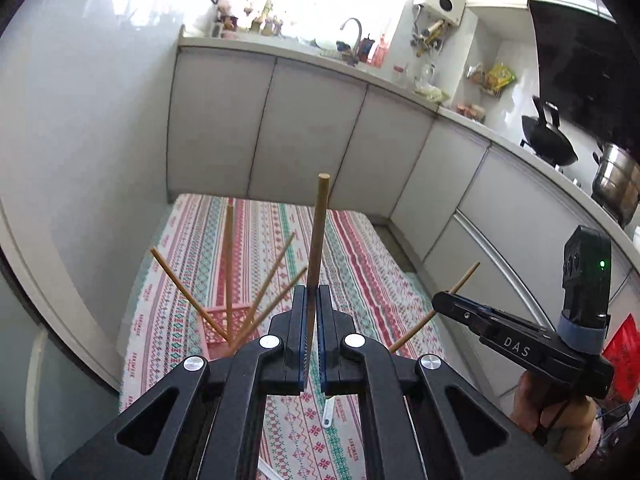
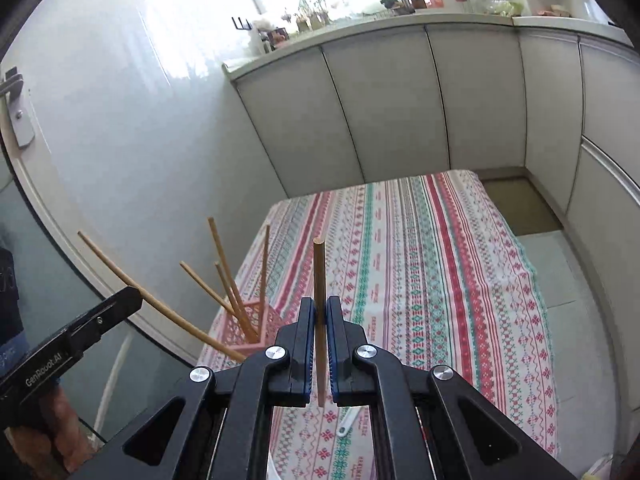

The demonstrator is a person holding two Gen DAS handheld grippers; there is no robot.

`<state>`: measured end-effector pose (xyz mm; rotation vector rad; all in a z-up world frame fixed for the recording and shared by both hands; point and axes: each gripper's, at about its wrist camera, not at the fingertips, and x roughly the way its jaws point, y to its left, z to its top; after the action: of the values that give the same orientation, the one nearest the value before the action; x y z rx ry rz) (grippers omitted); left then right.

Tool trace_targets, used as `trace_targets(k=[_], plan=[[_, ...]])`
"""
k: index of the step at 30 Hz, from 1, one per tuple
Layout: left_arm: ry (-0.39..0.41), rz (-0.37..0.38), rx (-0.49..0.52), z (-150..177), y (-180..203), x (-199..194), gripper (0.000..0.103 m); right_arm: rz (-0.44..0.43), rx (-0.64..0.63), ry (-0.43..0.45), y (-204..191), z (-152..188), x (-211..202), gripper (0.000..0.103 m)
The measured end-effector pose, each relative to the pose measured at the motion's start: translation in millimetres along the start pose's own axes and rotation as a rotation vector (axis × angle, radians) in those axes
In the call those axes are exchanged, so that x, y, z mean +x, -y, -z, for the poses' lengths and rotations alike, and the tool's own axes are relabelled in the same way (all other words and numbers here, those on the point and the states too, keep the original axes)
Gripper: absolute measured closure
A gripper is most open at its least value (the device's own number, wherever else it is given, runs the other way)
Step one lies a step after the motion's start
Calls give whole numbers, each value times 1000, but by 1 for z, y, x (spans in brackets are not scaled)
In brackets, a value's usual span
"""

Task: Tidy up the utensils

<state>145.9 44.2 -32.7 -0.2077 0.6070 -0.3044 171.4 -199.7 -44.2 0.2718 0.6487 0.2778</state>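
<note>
1. In our left gripper [image 1: 311,300] the jaws are clamped on a wooden chopstick [image 1: 316,248], which stands upright between the pads and pokes well above the fingertips.
2. Our right gripper [image 2: 320,312] is likewise closed on a second chopstick [image 2: 319,280], held upright, with its lower end showing below the pads.
3. From the left wrist view we see the right gripper off to the right, its chopstick slanting up and to the right. From the right wrist view the left gripper sits at the lower left, its chopstick angled across the frame.
4. Under the grippers, a white utensil handle [image 2: 347,424] lies flat on the patterned tablecloth [image 2: 440,280].
5. Just beyond and to the left of both grippers, a pink basket holder [image 1: 218,326] stands near the table's left edge, with several more chopsticks [image 1: 228,264] leaning out of it in a fan. Both held chopsticks are apart from the holder, above the table.
6. Farther off, grey cabinets [image 1: 312,128] run along the wall, with a sink tap [image 1: 354,28] on the counter.
</note>
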Motion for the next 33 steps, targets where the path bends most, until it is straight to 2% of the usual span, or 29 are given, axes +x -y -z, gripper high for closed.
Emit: trace_targets(k=[5,9,11,13,15,19,20,22,23,24,33], plan=[[99,-69,-52,-15,-17,-19,103,-42,-2,75,-14,-12,-7,97],[120,-97,-80,-23,-28,-17,103,-67,-4,98,-23,-17,-2,97],[48,-96,-78,-24,-36,-6,103,-74,3,86,-24,-17,3,97],[-55,-60,-77,-20,-45,9,103,-70,0,66,-25,-15,9,97],[-187,-63,-28,-9,-48,30,103,-51,-10,48,-24,-14,13,97],[-338,-88,-22,19,-54,64,100,-17,-4,4,-13,-10,21,97],[-367,-85,-21,25,-54,71,95,-12,3,-8,-9,-9,22,97],[-407,-90,-29,34,-56,83,77,-7,13,-25,-3,-7,24,97],[-419,-96,-30,41,-59,87,62,-3,16,-32,-1,-6,24,97],[-429,-105,-29,46,-59,92,54,0,16,-36,0,-5,25,97],[-528,-189,-29,70,-64,144,55,20,22,-76,7,3,30,97]])
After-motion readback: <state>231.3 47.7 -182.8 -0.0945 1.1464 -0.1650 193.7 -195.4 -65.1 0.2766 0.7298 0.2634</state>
